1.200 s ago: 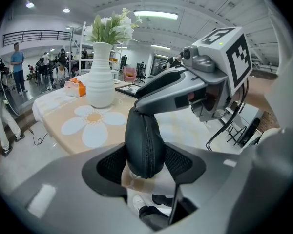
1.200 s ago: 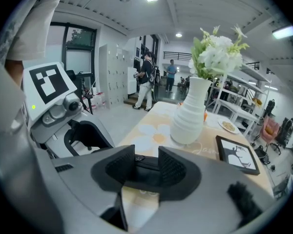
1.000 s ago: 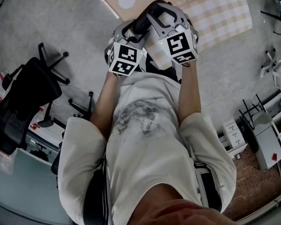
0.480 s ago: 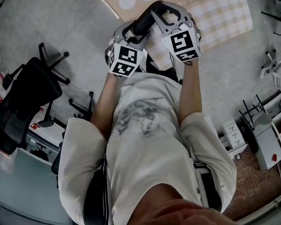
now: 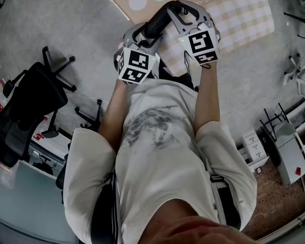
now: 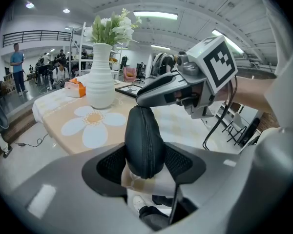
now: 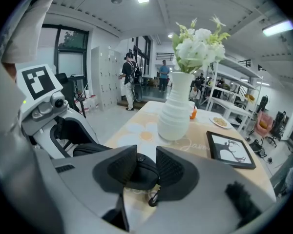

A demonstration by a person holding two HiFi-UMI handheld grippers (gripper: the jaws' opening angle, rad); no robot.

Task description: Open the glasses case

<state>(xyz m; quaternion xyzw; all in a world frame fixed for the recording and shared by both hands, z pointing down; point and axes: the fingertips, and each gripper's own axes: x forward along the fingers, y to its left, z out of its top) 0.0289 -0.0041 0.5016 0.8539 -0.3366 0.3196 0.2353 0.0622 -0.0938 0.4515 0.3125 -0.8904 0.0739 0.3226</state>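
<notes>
The black zippered glasses case (image 5: 156,24) is held in the air over the table's near edge, between both grippers. My left gripper (image 6: 144,152) is shut on its lower end, and the case (image 6: 144,130) stands up between the meshed pads. My right gripper (image 7: 146,167) has the case's other end (image 7: 142,175) between its pads. Its jaws have just been closing and both pads now touch the case. A zipper pull (image 7: 152,199) hangs below that end. In the head view the right gripper (image 5: 175,11) meets the left gripper (image 5: 151,33) from the right.
A white ribbed vase of white flowers (image 7: 178,111) stands on the table (image 5: 244,14), which has a daisy-print and checked cloth. A black picture frame (image 7: 229,150) lies to its right. An office chair (image 5: 25,100) stands at my left. People stand far off in the room.
In the head view the right gripper's marker cube has edged slightly up and to the right. The left gripper and the case stay where they were.
</notes>
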